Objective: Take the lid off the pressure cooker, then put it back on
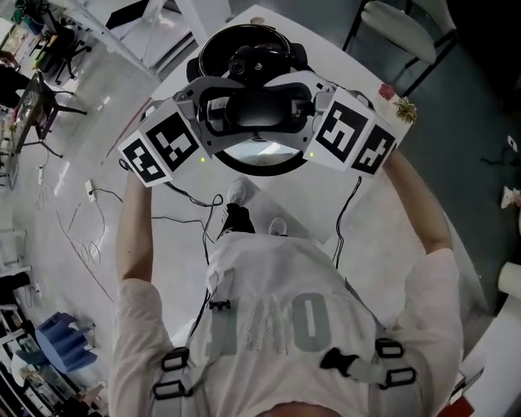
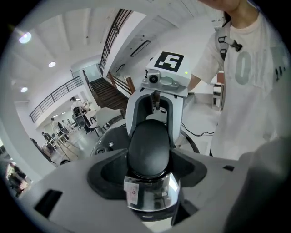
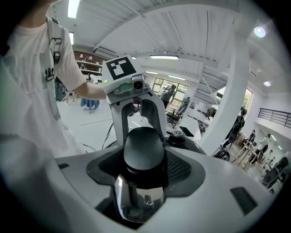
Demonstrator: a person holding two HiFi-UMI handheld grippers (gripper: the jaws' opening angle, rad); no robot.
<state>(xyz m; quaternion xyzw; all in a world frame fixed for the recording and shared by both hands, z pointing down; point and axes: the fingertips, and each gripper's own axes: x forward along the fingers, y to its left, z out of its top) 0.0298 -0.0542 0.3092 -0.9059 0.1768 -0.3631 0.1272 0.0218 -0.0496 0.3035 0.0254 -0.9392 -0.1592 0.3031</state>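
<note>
Left tool (image 2: pixel 149 157) and right tool (image 3: pixel 144 157) clamp the lid (image 1: pixel 259 151).

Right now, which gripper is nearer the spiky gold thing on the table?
Right. The right gripper holds the lid handle close beside the spiky gold thing; the left gripper holds the handle's other end, farther off.

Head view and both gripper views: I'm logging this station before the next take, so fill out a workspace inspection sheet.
Surface: white table, mostly covered by the person.
Job's things: black lid gripped by its handle; the pot cannot be made out.
Clutter: small red item and yellowish ornament near the table's right edge.
Grippers: left gripper and right gripper both shut on the lid's handle.
Cables: black cable trails from the grippers; white cable on the floor.
Surroundings: chair beyond the table; other people farther off.
</note>
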